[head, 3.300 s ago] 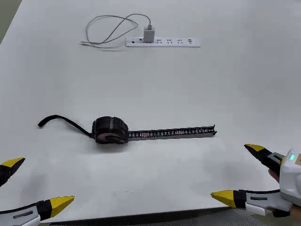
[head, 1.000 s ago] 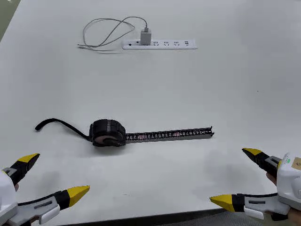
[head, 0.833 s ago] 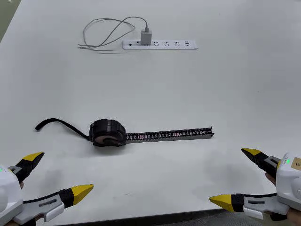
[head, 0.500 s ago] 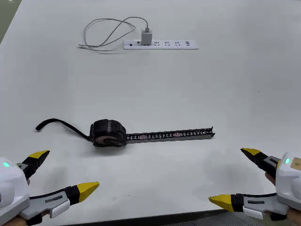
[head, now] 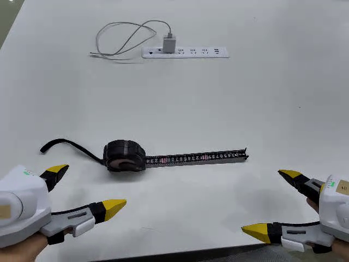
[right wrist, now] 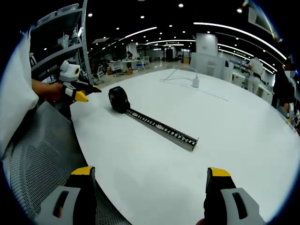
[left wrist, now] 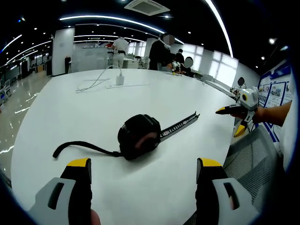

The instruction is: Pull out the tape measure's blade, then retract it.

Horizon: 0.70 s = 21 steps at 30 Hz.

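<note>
Both tongs stand open with nothing between their jaws. The left tongs [head: 87,186] hover low over the desk [head: 229,103], their body partly cut off by the head view's lower edge. The right tongs [head: 271,202] are cut off the same way, and the hand behind them is mostly out of frame. The tape measure [head: 125,156] lies on the desk just ahead of the left tongs, touching neither jaw. Its blade [head: 196,158] is drawn out, and its tip lies ahead of the right tongs. The blade's markings are too small to read, and its end hook is hard to make out. A black strap [head: 65,144] trails from the case, away from the right tongs. Far beyond both tongs lie a power strip [head: 199,52], a plugged charger [head: 168,42] and its cable [head: 121,34].
</note>
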{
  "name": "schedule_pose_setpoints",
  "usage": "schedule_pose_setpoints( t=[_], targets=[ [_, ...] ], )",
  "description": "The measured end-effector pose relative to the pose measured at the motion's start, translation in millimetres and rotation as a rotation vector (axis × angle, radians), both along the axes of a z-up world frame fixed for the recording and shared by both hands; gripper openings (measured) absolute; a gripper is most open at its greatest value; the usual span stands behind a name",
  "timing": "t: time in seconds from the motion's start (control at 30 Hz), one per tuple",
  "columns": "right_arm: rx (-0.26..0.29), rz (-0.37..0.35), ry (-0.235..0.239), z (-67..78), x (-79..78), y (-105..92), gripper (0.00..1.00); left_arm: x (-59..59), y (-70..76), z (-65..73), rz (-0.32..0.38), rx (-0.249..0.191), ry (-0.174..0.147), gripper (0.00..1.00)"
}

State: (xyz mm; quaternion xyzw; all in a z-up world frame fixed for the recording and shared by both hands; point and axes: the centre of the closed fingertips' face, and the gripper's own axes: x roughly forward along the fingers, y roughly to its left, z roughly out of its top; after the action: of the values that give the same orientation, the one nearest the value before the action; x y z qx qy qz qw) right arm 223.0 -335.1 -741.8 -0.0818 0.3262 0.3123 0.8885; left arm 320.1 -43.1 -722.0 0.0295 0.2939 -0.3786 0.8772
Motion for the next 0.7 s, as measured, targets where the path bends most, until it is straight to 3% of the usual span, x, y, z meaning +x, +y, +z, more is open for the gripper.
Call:
schedule_pose_setpoints(
  t=[0.5, 0.7],
  targets=[
    [-0.001, -0.013, -0.007, 1.9, 8.2, -7.6, 0.97, 21.5, -30.8, -8.1, 0.005, -0.007, 0.024, 0.89],
    [0.000, -0.020, -0.006, 1.8, 9.7, -10.3, 0.97, 24.2, -38.8, -11.9, 0.011, -0.017, 0.038, 0.89]
  ],
)
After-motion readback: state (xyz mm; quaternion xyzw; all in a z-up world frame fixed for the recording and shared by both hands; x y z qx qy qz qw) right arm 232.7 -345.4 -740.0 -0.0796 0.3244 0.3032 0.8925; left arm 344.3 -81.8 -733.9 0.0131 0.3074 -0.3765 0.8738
